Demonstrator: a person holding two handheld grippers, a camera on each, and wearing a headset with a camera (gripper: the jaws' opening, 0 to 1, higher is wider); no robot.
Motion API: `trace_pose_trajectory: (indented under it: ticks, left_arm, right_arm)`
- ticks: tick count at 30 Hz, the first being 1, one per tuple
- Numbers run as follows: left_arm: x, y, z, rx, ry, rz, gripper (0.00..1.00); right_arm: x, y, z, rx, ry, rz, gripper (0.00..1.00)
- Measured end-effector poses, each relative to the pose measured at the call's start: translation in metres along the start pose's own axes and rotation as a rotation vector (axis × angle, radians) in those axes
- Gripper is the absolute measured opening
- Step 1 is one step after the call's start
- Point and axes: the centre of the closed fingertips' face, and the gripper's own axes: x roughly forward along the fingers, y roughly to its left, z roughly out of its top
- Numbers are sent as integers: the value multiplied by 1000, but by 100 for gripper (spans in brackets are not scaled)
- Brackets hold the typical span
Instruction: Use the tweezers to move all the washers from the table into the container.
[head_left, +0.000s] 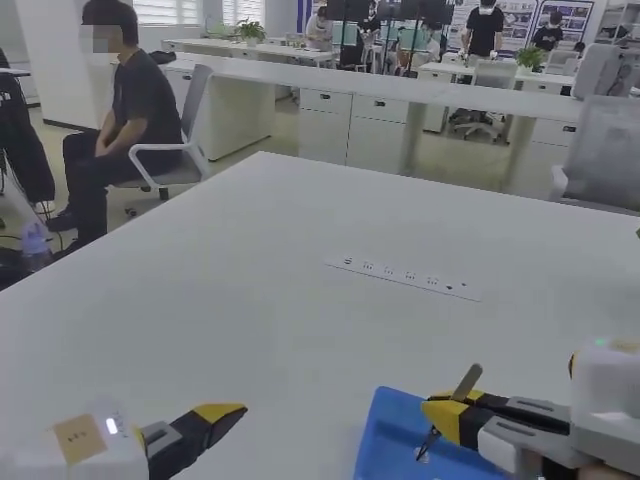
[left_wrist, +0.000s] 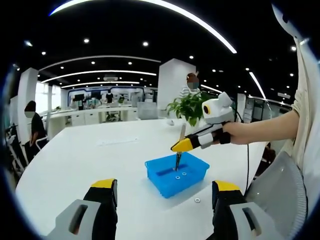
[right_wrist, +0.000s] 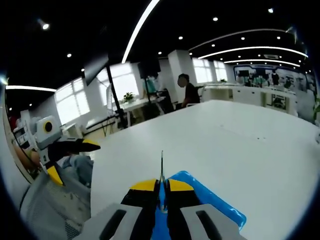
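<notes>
1. Blue plastic container (left_wrist: 170, 186), a shallow open tray, sits on a white surface (head_left: 300, 320) close to the edge nearest the person. Two washers (left_wrist: 176, 177) lie on its floor.
2. Above it, the right gripper (left_wrist: 182, 146) has its jaws pinched together on a pair of tweezers (left_wrist: 177, 159). The tweezers stand almost upright, long axis pointing down, with the tips inside the container just over the floor. Whether the tips carry a washer is too small to tell.
3. Low in front of the container, the left gripper (left_wrist: 165, 202) hangs with its jaws spread wide and nothing between them.
4. One loose washer (left_wrist: 197, 200) lies flat on the surface just beside the container's near corner, outside its wall, on the person's side.
5. From the tweezer tips, that washer lies across the near wall and lower down, toward the person. The left gripper looks nearer to it, but the right one carries the tool, so the tips would likely have to rise over the wall and come down beyond it.
6. Bare surface surrounds the washer. The container wall is close on one side, and the surface's edge is not far on the other. A power strip (head_left: 405, 275) lies well apart, farther out.
</notes>
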Motion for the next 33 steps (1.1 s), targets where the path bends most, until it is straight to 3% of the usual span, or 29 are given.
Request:
trace_pose_trajectory:
  ticks: [22,33]
  left_arm:
    - [0,1,0,1,2,5,78]
    - [0,1,0,0,2,5,78]
  right_arm:
    - [20,-16,-33,-50,100,-24,3]
    - [28,-16,-36,-43,103,-19,3]
